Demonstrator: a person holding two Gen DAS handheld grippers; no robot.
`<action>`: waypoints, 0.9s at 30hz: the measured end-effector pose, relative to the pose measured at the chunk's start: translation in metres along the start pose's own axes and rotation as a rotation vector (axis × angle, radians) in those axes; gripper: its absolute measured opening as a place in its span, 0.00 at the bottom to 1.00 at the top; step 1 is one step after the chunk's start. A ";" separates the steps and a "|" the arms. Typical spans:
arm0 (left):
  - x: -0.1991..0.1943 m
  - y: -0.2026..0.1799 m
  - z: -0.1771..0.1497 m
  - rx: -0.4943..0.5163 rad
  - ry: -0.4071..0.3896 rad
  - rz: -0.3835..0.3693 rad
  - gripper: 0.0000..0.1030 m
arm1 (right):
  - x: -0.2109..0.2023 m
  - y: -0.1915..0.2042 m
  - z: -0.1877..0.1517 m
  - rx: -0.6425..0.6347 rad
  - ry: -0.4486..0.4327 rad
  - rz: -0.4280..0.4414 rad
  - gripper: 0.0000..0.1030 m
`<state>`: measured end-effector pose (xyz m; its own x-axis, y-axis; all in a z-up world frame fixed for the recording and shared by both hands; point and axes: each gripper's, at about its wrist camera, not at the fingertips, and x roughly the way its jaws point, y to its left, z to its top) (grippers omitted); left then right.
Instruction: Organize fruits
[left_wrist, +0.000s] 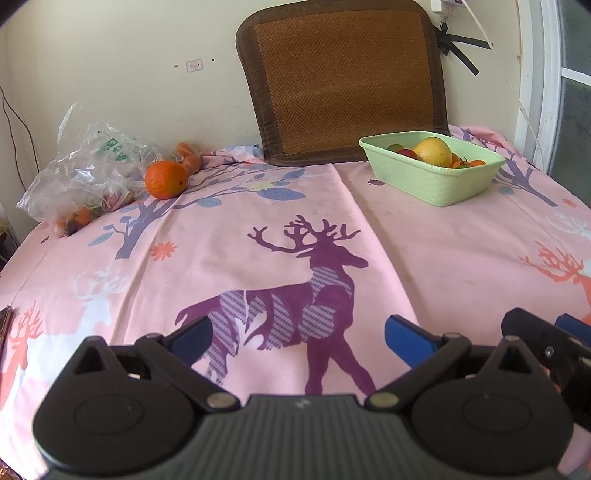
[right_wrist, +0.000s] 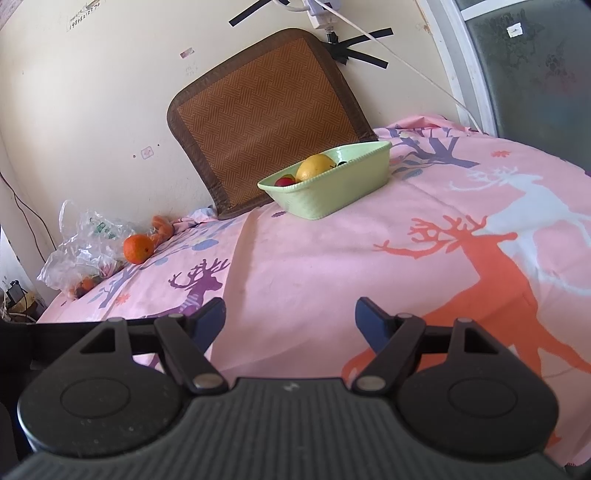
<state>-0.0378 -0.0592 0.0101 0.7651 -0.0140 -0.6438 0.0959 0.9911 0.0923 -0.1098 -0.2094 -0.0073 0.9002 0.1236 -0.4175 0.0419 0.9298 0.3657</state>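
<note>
An orange (left_wrist: 166, 179) lies on the pink deer-print cloth at the far left, next to a clear plastic bag (left_wrist: 79, 173) with more small fruit inside. A light green basket (left_wrist: 432, 177) at the far right holds a big yellow fruit (left_wrist: 433, 151) and small red and orange fruits. My left gripper (left_wrist: 299, 338) is open and empty, low over the cloth near the front. The right wrist view shows the same orange (right_wrist: 137, 249), bag (right_wrist: 83, 251) and basket (right_wrist: 328, 184). My right gripper (right_wrist: 290, 319) is open and empty, far from the fruit.
A brown woven cushion (left_wrist: 343, 81) leans on the wall behind the basket. More orange pieces (left_wrist: 188, 155) lie by the wall behind the orange. The cloth's left edge (left_wrist: 22, 251) drops off by the bag. A window frame (left_wrist: 543, 92) stands at the right.
</note>
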 end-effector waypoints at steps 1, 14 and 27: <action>0.000 0.000 0.000 0.001 0.000 -0.001 1.00 | 0.000 0.000 0.000 0.000 0.000 0.000 0.77; -0.004 0.001 0.003 0.007 -0.019 0.014 1.00 | -0.001 0.001 0.005 -0.011 -0.012 0.006 0.77; -0.010 0.002 0.014 0.028 -0.053 0.039 1.00 | 0.002 0.004 0.028 -0.052 -0.048 0.024 0.77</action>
<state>-0.0359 -0.0593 0.0274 0.8012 0.0164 -0.5982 0.0830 0.9869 0.1383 -0.0958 -0.2153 0.0164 0.9205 0.1308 -0.3683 -0.0016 0.9436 0.3311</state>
